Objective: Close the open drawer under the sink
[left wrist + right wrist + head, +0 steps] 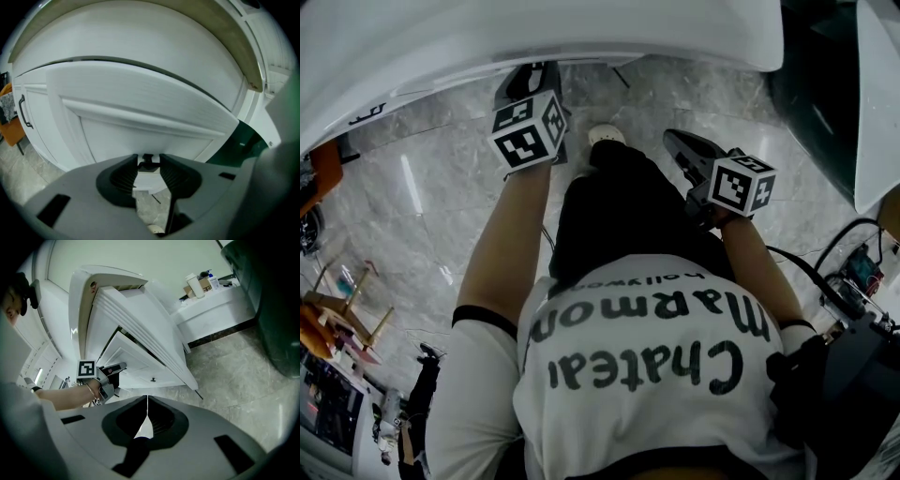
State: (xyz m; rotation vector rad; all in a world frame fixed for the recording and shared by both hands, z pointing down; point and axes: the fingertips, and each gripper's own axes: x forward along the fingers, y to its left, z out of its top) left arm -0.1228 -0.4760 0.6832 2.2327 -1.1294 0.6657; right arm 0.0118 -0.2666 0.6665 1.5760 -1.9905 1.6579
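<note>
Two grippers logged. On the left gripper (148,165) the jaws stood parted by a narrow gap with nothing clamped. A small dark knob (149,158) showed just past the tips; contact could not be read. On the right gripper (147,401) the jaws were pressed together on nothing, well apart from the cabinet and above the marble floor (441,197). The knob sat on the drawer (140,103), which lay straight ahead of the left gripper, under the sink (581,33). Its front stood proud of the cabinet, with a dark gap along the top edge and a deeper opening at its right end. The front was white and smooth, a raised frame round a recessed panel. Judgement: stiff, not fragile, probably moderate weight on runners, so it should slide under a steady push. The painted face looked slick, so jaw tips could skid. Best contact judged to be the flat panel beside the knob, near mid-width, to avoid racking. Gripping the knob seemed unnecessary for closing.
</note>
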